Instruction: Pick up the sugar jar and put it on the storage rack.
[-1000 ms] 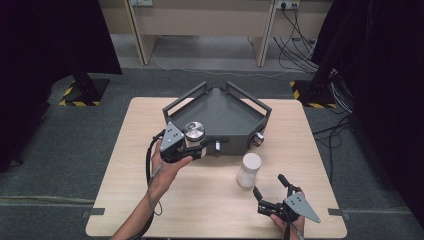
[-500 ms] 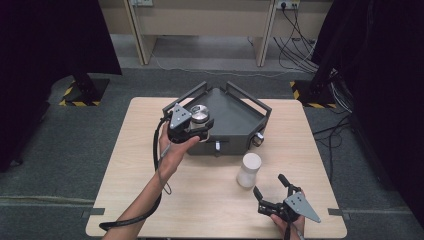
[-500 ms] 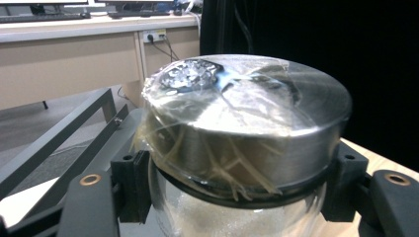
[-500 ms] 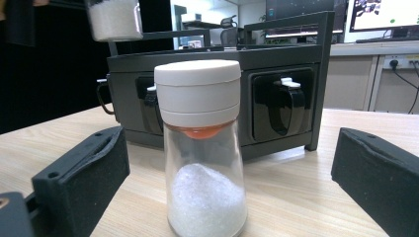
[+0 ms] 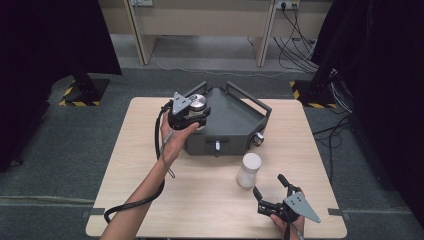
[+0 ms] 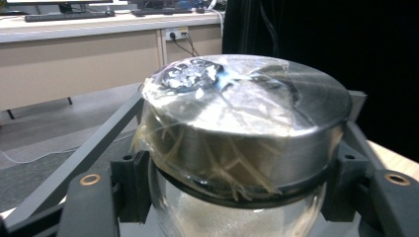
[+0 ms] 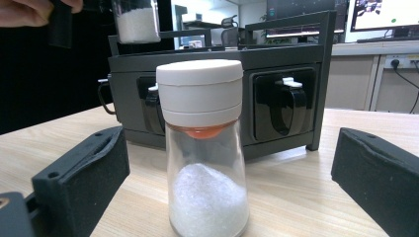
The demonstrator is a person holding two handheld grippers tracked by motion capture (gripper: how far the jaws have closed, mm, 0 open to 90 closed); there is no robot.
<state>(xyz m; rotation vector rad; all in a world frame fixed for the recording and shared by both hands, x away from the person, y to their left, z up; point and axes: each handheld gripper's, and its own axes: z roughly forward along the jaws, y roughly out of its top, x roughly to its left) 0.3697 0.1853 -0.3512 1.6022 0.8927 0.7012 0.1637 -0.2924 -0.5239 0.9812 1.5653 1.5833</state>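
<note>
1. Jaws first: left gripper (image 5: 192, 111) is clamped on the steel-lid jar (image 6: 237, 143), pads at the glass neck just under the lid. Right gripper (image 5: 274, 196) has its jaws wide apart, nothing between the pads.
2. Steel-lid jar is held in the air over the left corner of the dark grey rack (image 5: 235, 120), which sits at the far middle of the table (image 5: 125, 190). It holds white grains and has clear film wrapped over the lid.
3. White-cap jar (image 5: 248, 170) stands upright on the table, just in front of the rack's near edge, toward the right near corner, apart from the right gripper.
4. Step, as I read it: I'm carrying the steel-lid jar to set it down in the rack; not yet seated.
5. Next move calls for lowering it straight down inside the rack rails, upright, then letting the jaws part. Risk: film over the lid is slick, and the rail is close.
6. After that I'd guess the right gripper goes for the white-cap jar: advance, close below the cap.
7. View differences: left gripper view gives the film, grains and rack rail up close, but not the drop spot. Right gripper view shows the white-cap jar centred between the open jaws, an orange insert under its cap, latches on the rack front. High view gives the overall layout on the table.
</note>
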